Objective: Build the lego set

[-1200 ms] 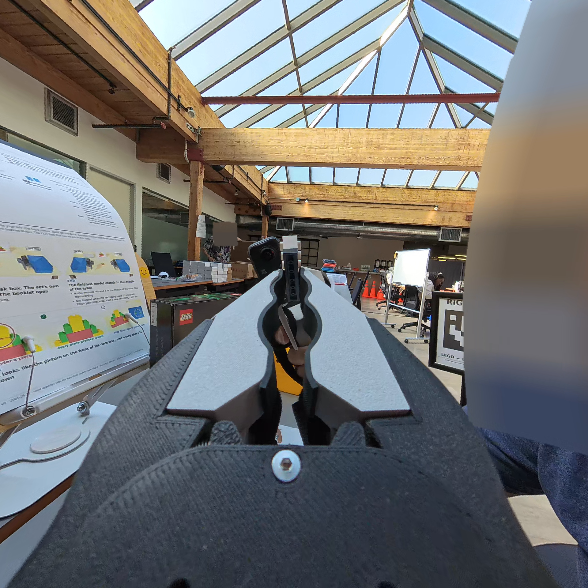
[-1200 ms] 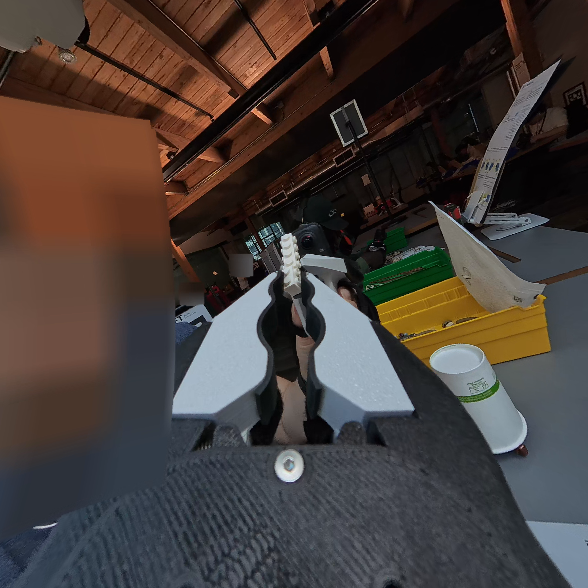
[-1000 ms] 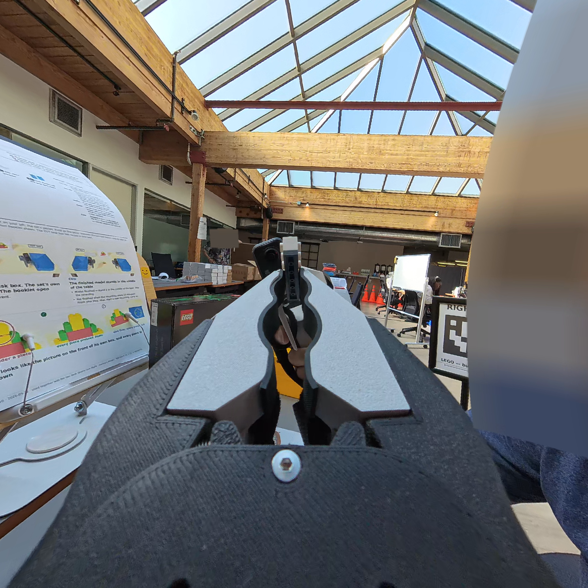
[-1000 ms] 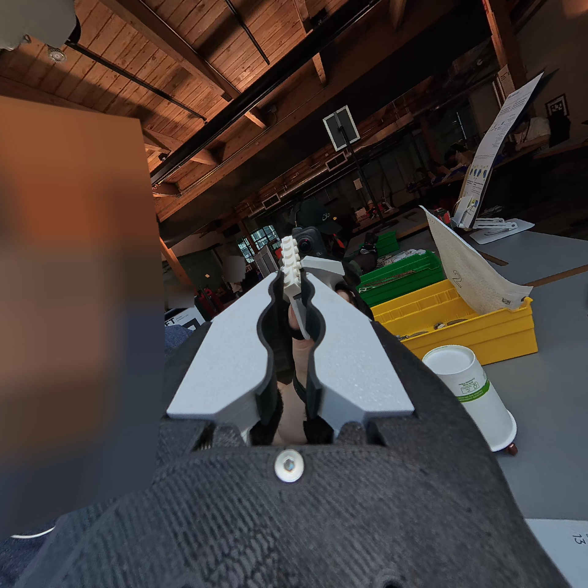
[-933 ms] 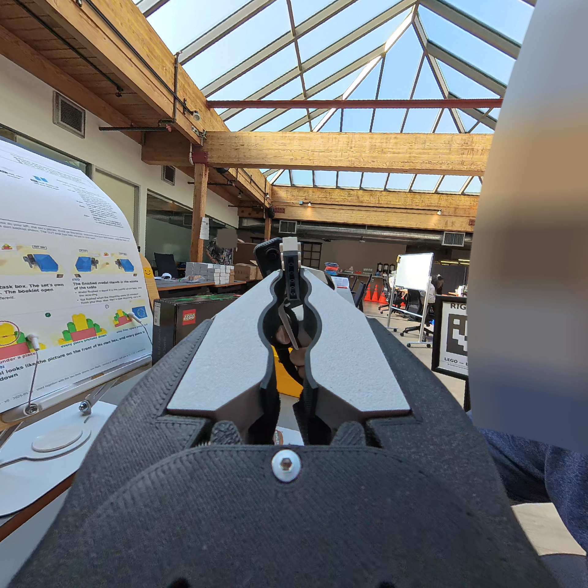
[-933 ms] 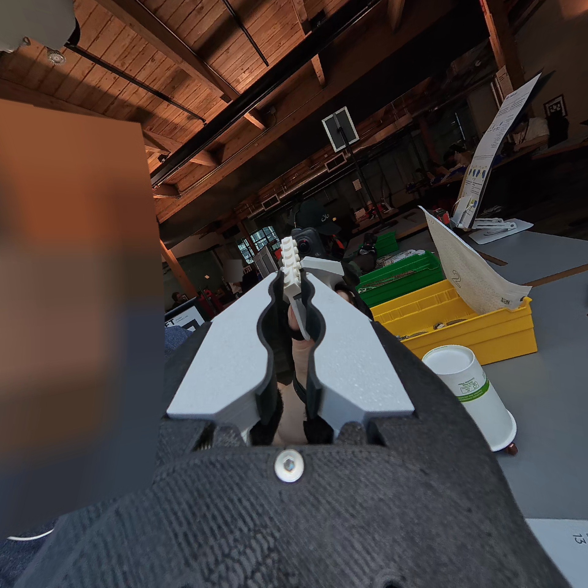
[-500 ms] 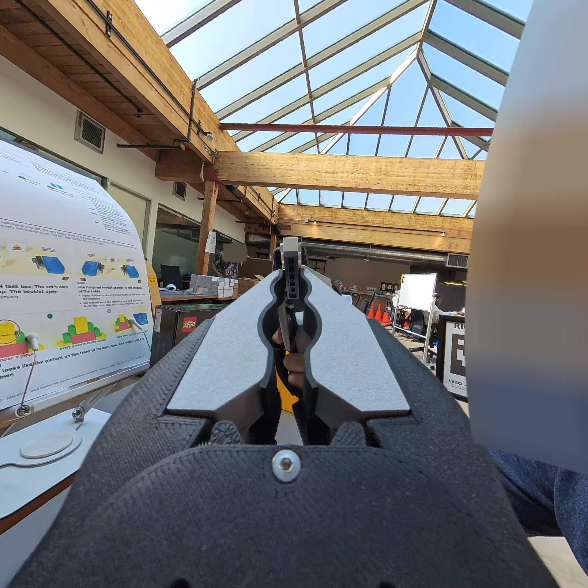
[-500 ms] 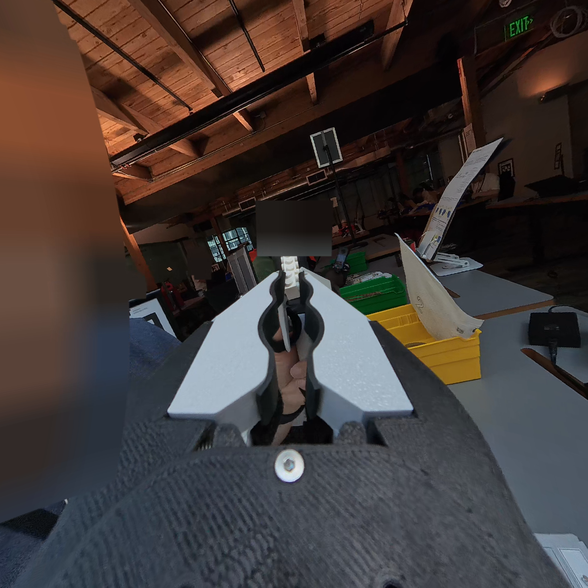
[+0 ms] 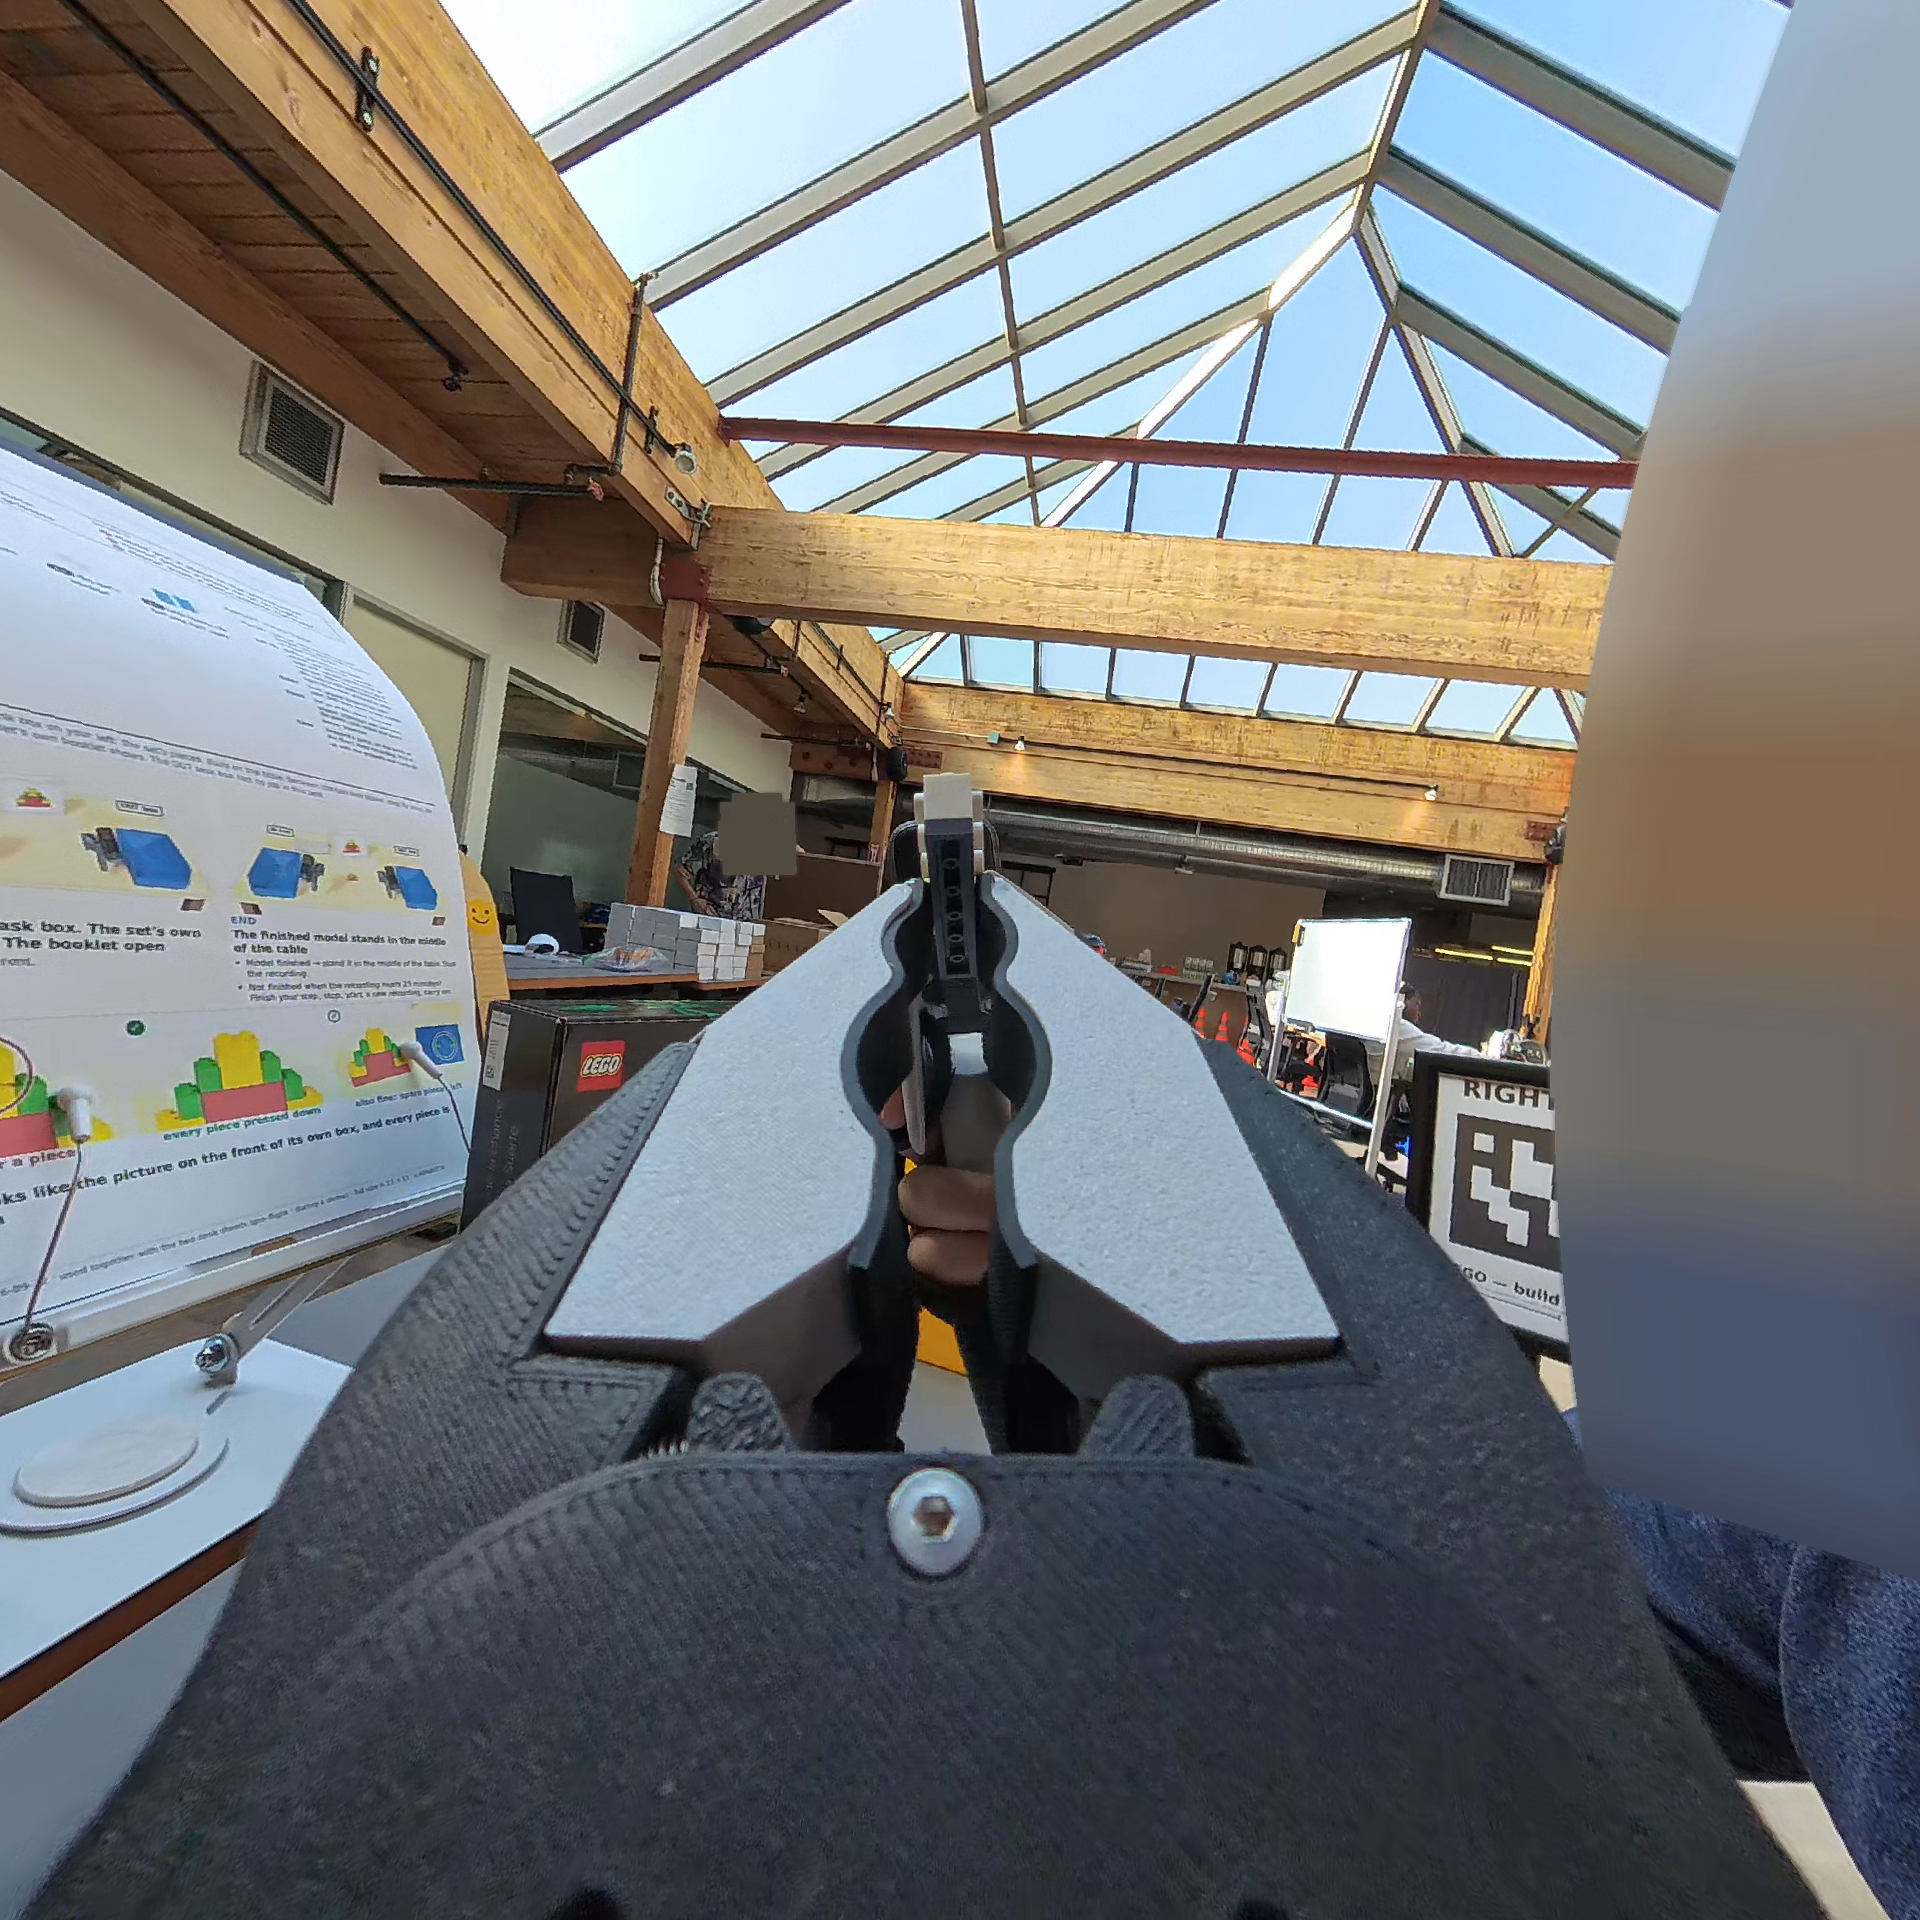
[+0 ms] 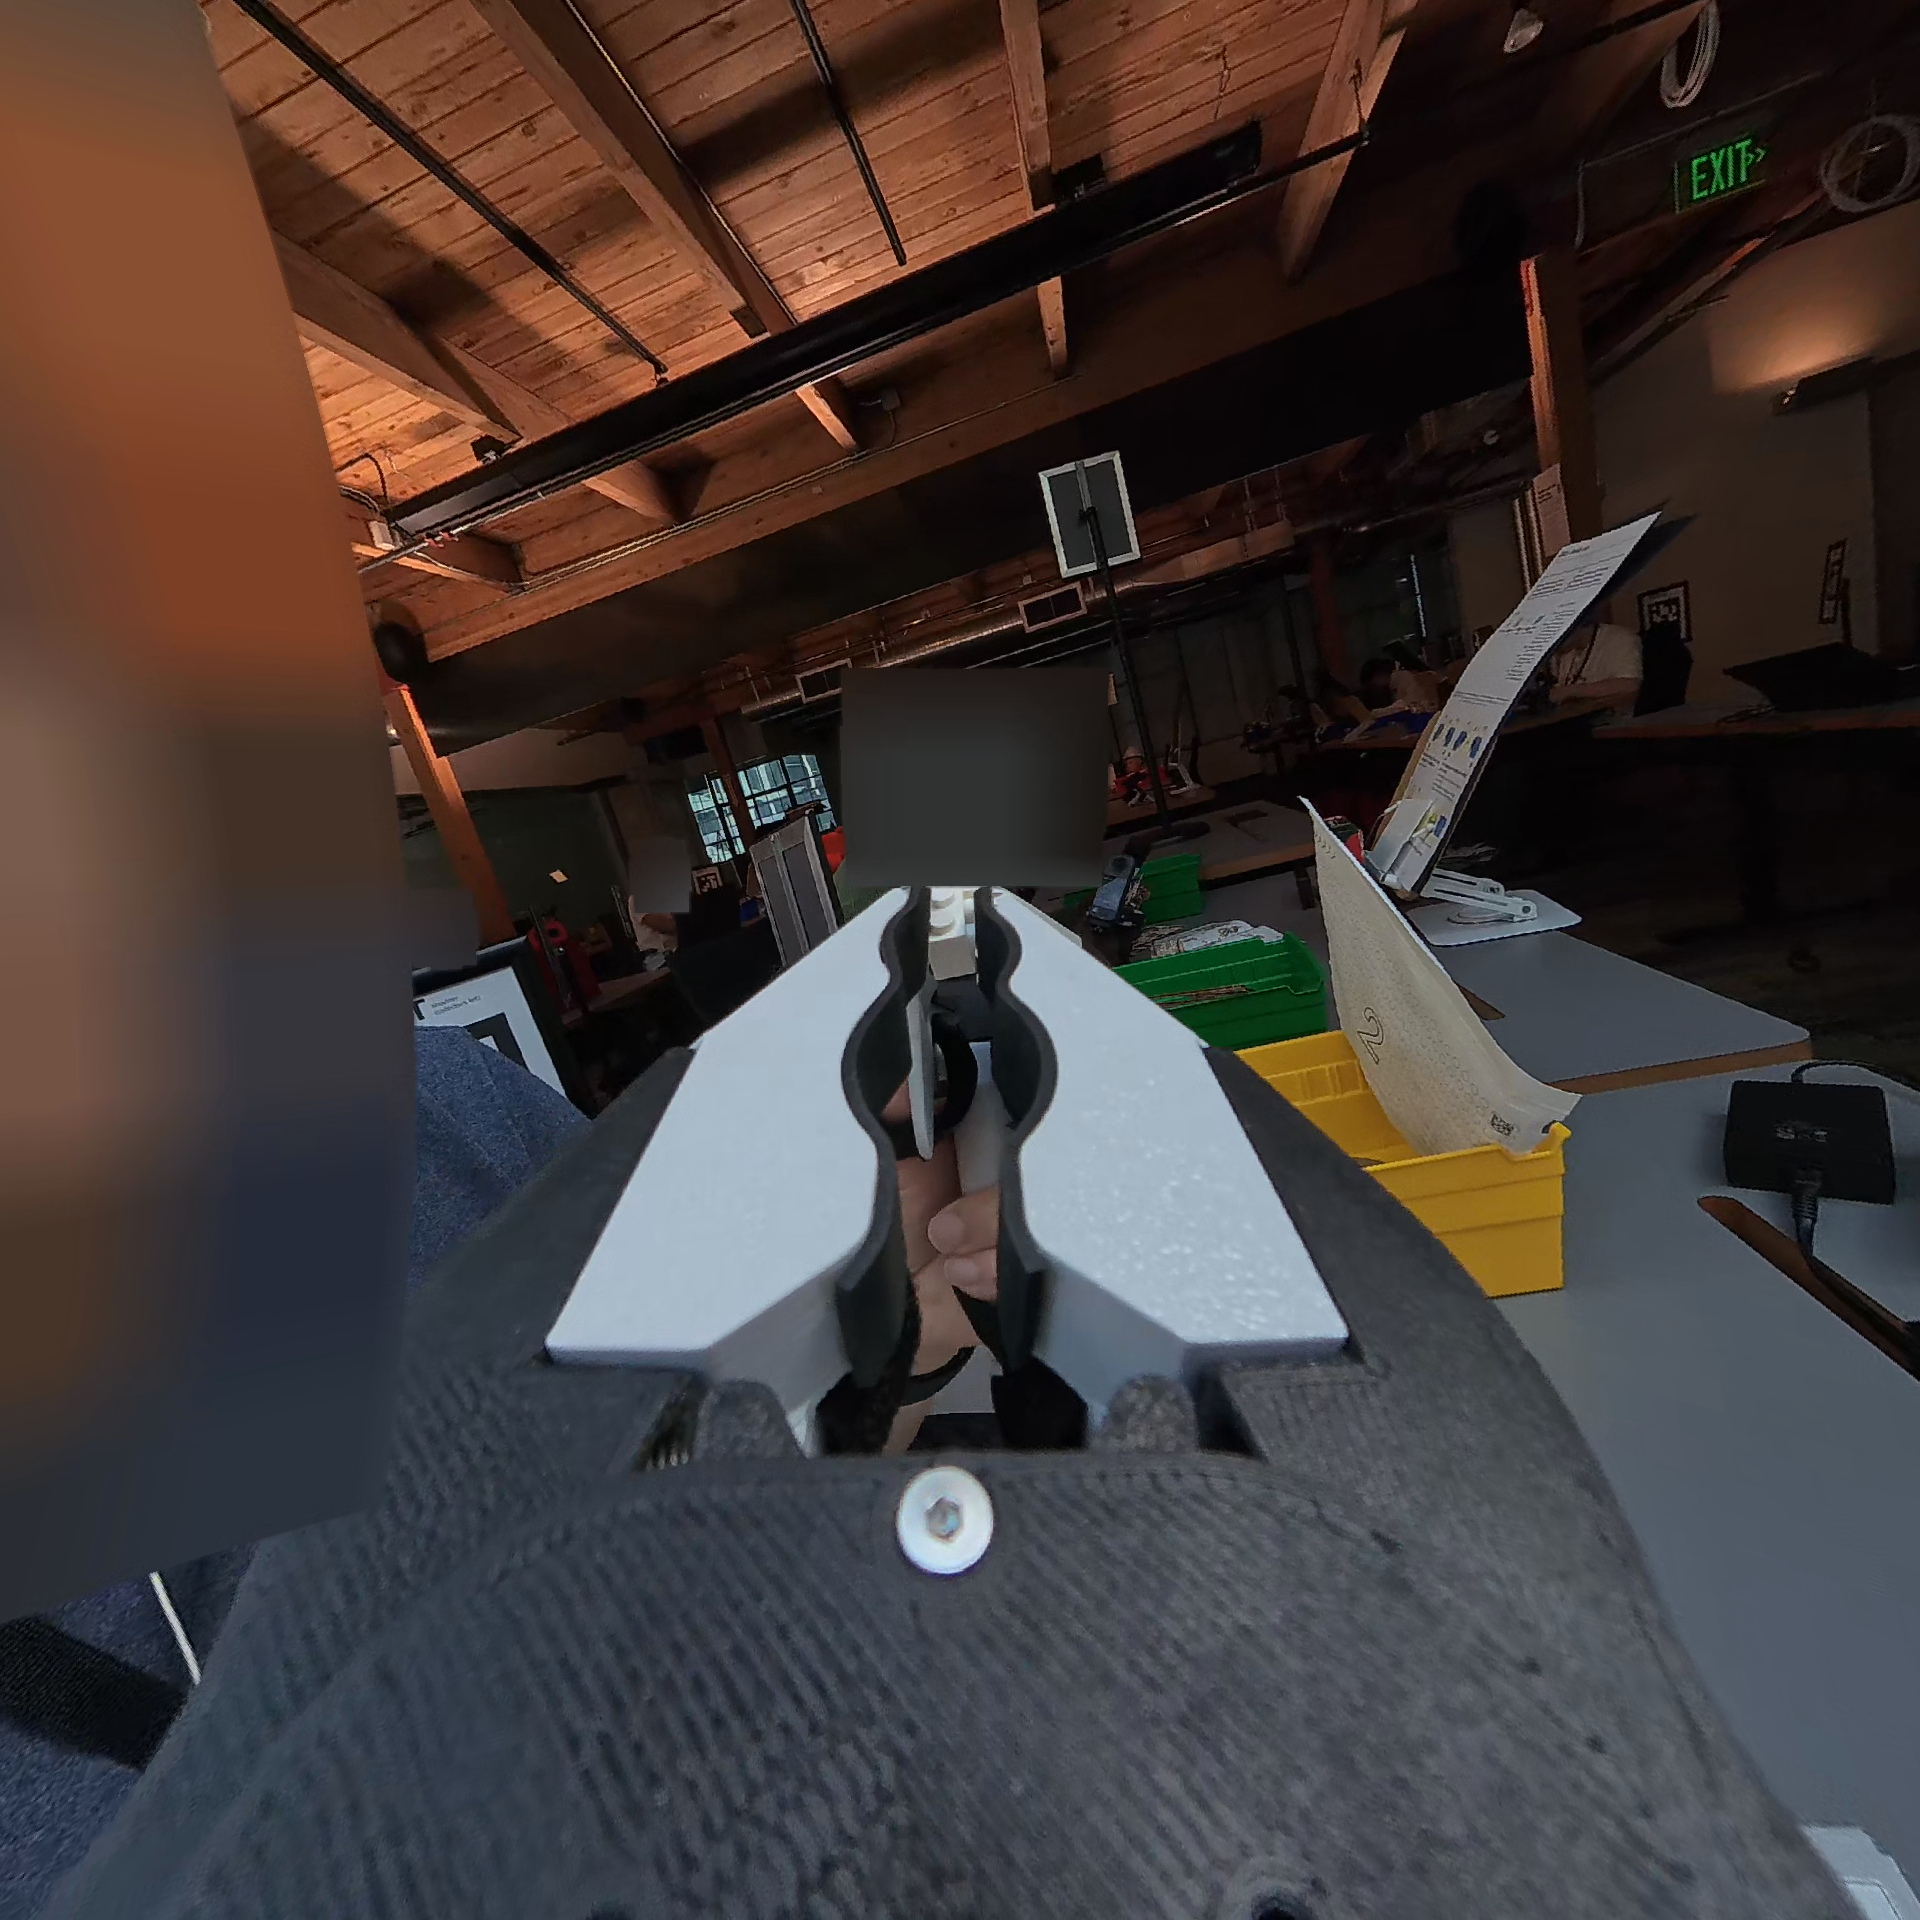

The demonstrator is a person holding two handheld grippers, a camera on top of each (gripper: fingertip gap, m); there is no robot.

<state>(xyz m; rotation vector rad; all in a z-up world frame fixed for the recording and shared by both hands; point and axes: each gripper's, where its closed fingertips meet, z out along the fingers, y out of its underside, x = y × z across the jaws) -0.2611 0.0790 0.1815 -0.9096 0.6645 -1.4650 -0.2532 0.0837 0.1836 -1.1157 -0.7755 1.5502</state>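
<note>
Black beam: sitting clamped in my left gripper (image 9: 951, 914), a dark holed lego piece (image 9: 954, 930) with a pale brick (image 9: 948, 802) capping its far end. It pokes out at 12 o'clock past the fingertips.
Long axis: runs straight along the fingers, so it points the same way the gripper does, up and out toward the skylight (image 9: 1143, 312).
Left tool state: squeezed onto that beam, jaws nearly together with only the piece between them.
Right tool state: my right gripper (image 10: 951, 935) is pinched on a thin pale lego plate (image 10: 921, 1060) held edge-on, with a whitish studded piece (image 10: 948, 930) at the tips. Can't tell if those two are already one part.
Which hand is nearer: honestly neither, both grippers are raised and aimed at each other. In each view I can see the other hand's fingers (image 10: 961, 1242) through the gap at roughly 6 o'clock of the held piece.
What the join turns on: my guess is the two long axes have to line up end to end, tips meeting head-on, then press.
Parts supply: yellow bin (image 10: 1455, 1195) at 3 o'clock of the right view, green bin (image 10: 1226, 982) behind it, well apart from the tools.
Reference: instruction sheet (image 9: 208, 935) at 9 o'clock of the left view, lego box (image 9: 592, 1070) just beside it.
</note>
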